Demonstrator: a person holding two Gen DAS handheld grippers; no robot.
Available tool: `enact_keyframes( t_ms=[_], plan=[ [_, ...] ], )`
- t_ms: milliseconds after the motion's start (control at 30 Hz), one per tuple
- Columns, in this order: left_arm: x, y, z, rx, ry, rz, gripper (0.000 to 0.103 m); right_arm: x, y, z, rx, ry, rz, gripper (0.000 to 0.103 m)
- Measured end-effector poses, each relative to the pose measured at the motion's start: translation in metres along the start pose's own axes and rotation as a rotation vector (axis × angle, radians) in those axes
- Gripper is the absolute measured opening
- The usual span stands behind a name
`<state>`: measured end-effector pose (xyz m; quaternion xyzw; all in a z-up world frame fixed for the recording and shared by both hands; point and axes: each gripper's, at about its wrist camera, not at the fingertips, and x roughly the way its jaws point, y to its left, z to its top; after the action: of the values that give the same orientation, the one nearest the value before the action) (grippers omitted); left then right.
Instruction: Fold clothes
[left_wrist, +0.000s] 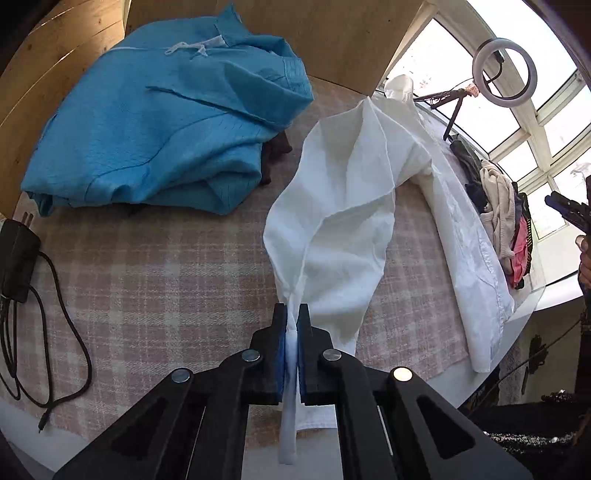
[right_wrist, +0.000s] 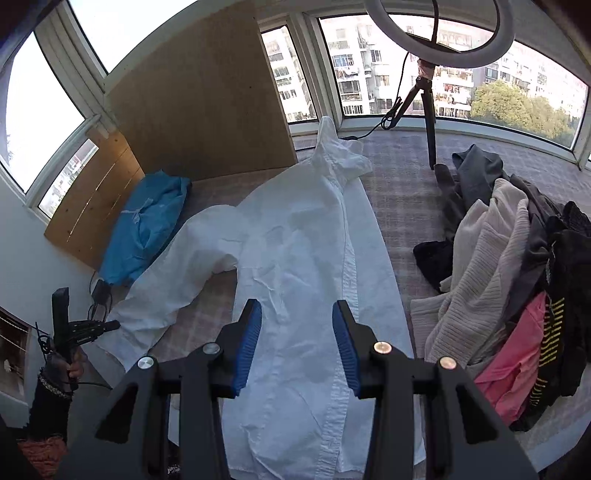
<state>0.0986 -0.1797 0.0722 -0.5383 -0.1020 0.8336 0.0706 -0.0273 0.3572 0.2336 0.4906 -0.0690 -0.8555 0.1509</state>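
Observation:
A white button shirt (right_wrist: 295, 258) lies lengthwise on the plaid cloth, collar toward the window. Its left sleeve (left_wrist: 332, 229) is lifted and stretched out to the side, with the cuff pinched in my left gripper (left_wrist: 291, 314), which is shut on it. That gripper also shows at the left edge of the right wrist view as the left gripper (right_wrist: 107, 326), held by a hand. My right gripper (right_wrist: 297, 317) hovers open above the shirt's lower body, nothing between its blue pads (right_wrist: 247, 339).
A folded blue garment (left_wrist: 159, 122) sits by the wooden board (right_wrist: 199, 96) at the back left. A pile of unfolded clothes (right_wrist: 509, 280) lies to the right. A ring light on a tripod (right_wrist: 428, 110) stands by the window. A black charger and cable (left_wrist: 22, 258) lie at the left.

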Motion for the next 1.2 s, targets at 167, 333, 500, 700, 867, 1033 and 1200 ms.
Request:
enact_keyframes(
  t_ms=[167, 333, 500, 700, 867, 1033, 1200],
  plan=[
    [-0.016, 0.045, 0.021, 0.086, -0.009, 0.406, 0.030, -0.003, -0.017, -0.014, 0.066, 0.008, -0.032, 0.039],
    [-0.045, 0.032, 0.016, 0.065, -0.090, 0.451, 0.031, -0.038, -0.038, -0.025, 0.076, -0.006, -0.031, 0.039],
    [-0.061, -0.063, 0.012, 0.113, -0.143, 0.178, 0.031, -0.119, -0.073, 0.007, 0.061, -0.150, 0.134, 0.039],
    [-0.026, -0.232, -0.012, 0.172, -0.101, -0.123, 0.036, -0.168, -0.104, 0.062, -0.079, -0.237, 0.195, 0.045],
    [0.055, -0.384, -0.057, 0.295, 0.051, -0.190, 0.037, -0.052, -0.100, 0.035, -0.310, 0.043, 0.140, 0.028],
    [0.114, -0.444, -0.082, 0.217, 0.169, -0.129, 0.037, 0.054, -0.111, -0.022, -0.355, 0.290, 0.218, 0.023],
    [0.141, -0.466, -0.092, 0.232, 0.170, 0.040, 0.047, 0.096, -0.131, -0.007, -0.284, 0.361, 0.286, 0.030]
  ],
)
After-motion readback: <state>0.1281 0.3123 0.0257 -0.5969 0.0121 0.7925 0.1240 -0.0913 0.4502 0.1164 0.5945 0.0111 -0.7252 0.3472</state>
